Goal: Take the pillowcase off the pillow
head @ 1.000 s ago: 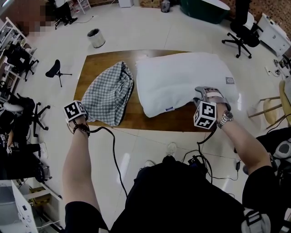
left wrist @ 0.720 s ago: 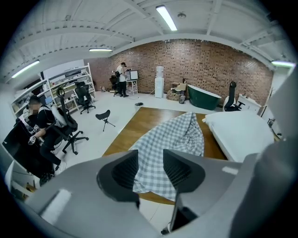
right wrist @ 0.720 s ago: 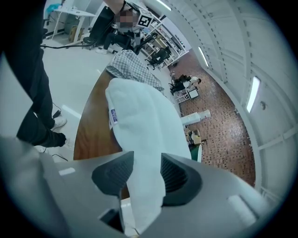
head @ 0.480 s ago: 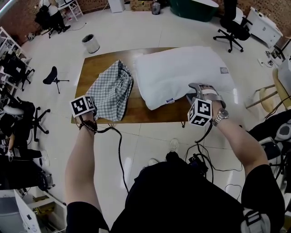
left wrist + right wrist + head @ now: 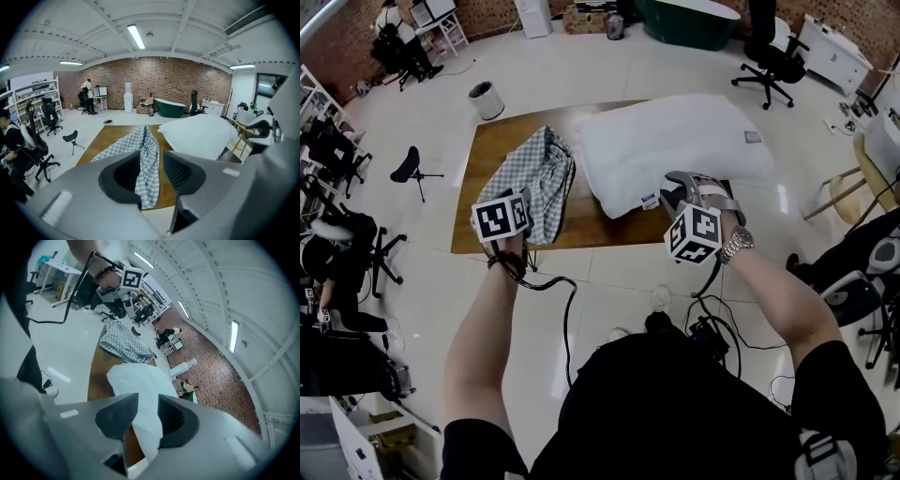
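Pillowcase [image 5: 530, 183], checked and crumpled, lies on the wooden table [image 5: 487, 159] just beside the bare white pillow [image 5: 675, 141], while the left gripper [image 5: 151, 159] hangs unclenched and empty and the right gripper [image 5: 147, 401], jaws just narrowing, pinches nothing either.

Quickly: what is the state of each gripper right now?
Left gripper: open, holding nothing.
Right gripper: open, its jaws have just been closing a little, nothing between them.
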{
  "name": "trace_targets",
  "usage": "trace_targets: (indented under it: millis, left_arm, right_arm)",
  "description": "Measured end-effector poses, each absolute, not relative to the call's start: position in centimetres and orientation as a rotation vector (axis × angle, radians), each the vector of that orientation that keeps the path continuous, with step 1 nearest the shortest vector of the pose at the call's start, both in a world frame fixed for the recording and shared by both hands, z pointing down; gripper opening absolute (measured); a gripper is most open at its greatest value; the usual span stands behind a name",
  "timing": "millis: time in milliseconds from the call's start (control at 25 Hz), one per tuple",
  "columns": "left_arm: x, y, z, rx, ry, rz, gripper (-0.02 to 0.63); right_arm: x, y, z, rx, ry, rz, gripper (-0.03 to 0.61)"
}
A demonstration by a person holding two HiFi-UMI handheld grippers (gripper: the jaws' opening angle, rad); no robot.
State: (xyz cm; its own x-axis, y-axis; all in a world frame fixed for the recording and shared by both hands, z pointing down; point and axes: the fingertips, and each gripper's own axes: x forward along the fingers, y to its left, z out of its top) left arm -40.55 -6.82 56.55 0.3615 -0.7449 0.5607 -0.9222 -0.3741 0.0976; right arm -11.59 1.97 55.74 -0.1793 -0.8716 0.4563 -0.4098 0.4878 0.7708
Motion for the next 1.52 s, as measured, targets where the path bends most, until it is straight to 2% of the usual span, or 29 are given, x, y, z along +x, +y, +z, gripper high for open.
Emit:
trace_targets:
  millis: [400,600,760,1240,1520]
  left_arm:
    - [-32.3,-0.1,52.5,2.502,-1.284,0.56,0.129]
    - [-27.9,3.5,49.3,2.747,-1.187,0.513,0.082]
    - [-25.7,6.3,47.6,2.843,-1.113,0.432,0.005]
    - [-23.1,11.3,43.8,3.146,-1.061,0.347,0.005]
    - [-22.1,11.3,45.5,3.149,-1.072,0.358,0.005]
  right_arm:
    - [-14.6,5.6,51.8,1.197,-1.922,-0.629,0.066]
    - [-15.4,7.1,49.3,1.314,-2.05,-0.573,0.02]
    - [-15.9,8.1,47.7,1.373,-2.118,-0.544,0.002]
    - [-17.8,10.5,44.7,1.505,-2.347,-0.42,0.0]
    - [-18.4,10.8,44.7,1.495,-2.403,-0.393,0.0]
